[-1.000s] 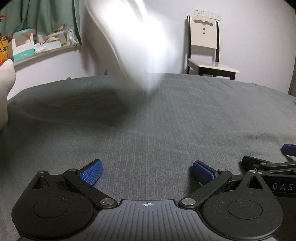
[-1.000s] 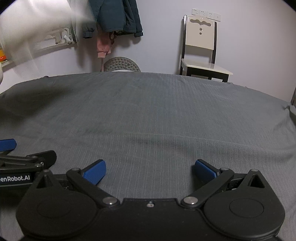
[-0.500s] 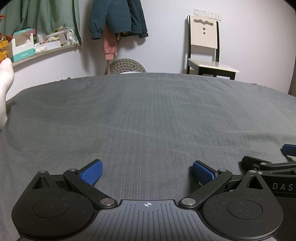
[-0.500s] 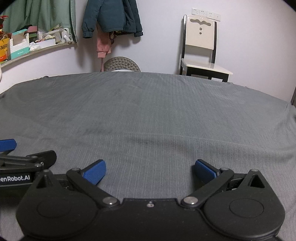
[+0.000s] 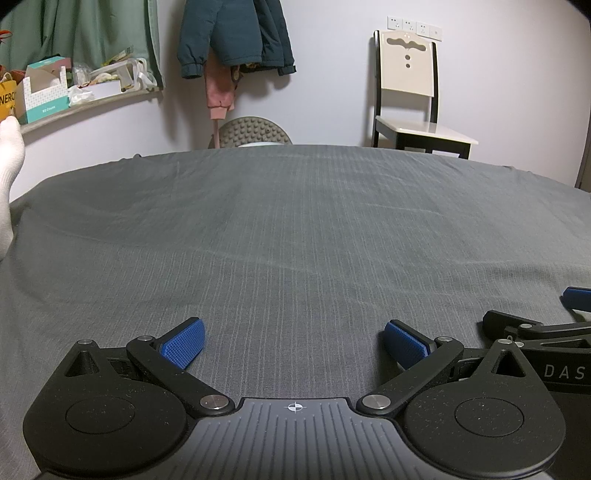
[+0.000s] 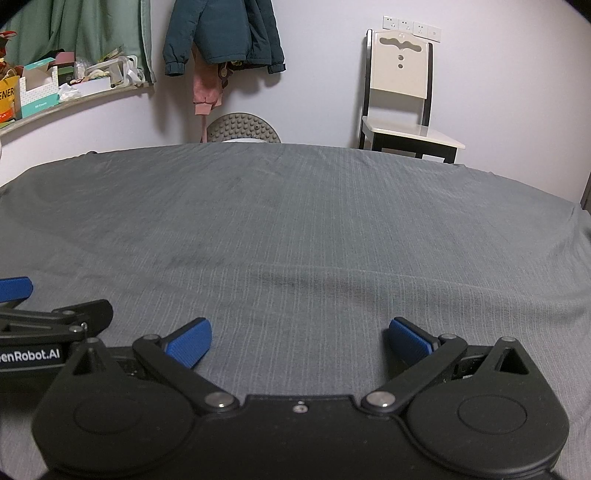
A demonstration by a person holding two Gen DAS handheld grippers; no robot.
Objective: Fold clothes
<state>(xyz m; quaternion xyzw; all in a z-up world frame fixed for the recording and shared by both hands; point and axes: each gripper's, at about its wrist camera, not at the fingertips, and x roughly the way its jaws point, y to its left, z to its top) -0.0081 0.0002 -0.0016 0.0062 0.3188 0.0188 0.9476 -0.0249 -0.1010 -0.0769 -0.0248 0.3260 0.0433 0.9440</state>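
left gripper point(image 5: 293, 343): spread wide, empty, low over grey sheet point(image 5: 295, 229) | right gripper point(image 6: 299, 343): spread wide, empty, just beside left | white cloth point(image 5: 9, 177): far left of left gripper, possibly a sock

We see from two fisheye cameras, each low over the grey bed sheet point(image 5: 295, 229), each looking forward between its own gripper's spread blue pads. Both face the far wall and share the cream chair point(image 5: 410, 85), the hanging teal jacket point(image 6: 221, 33) and the cluttered shelf point(image 6: 74, 99). Each view catches the other gripper at its inner edge.
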